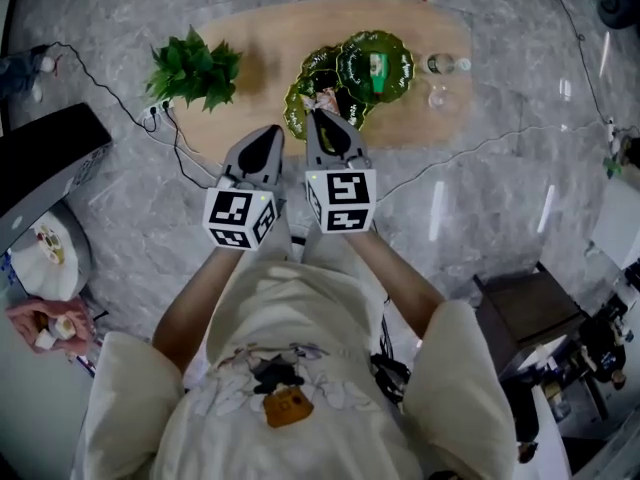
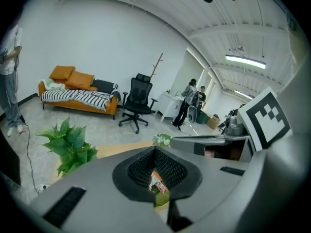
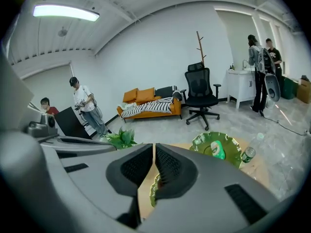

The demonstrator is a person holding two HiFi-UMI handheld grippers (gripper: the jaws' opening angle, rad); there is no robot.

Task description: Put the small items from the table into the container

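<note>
Two green glass dishes stand on the wooden table (image 1: 262,30): one dish (image 1: 398,50) holds a green packet (image 1: 377,66), the other dish (image 1: 296,96) holds a snack packet (image 1: 328,101). My left gripper (image 1: 268,133) and right gripper (image 1: 322,116) hang side by side, high above the table's near edge. The left gripper (image 2: 155,148) has its tips touching; the snack packet (image 2: 156,181) shows through the gap below them. The right gripper (image 3: 154,145) shows only a thin slit, with nothing in it. The far dish (image 3: 199,142) and its green packet (image 3: 217,149) lie beyond.
A leafy plant (image 1: 195,68) stands at the table's left end. A small bottle (image 1: 440,64) lies at the right end, with a clear glass (image 1: 438,96) beside it. Cables run over the marble floor. An office chair (image 3: 201,93), a sofa and people stand far off.
</note>
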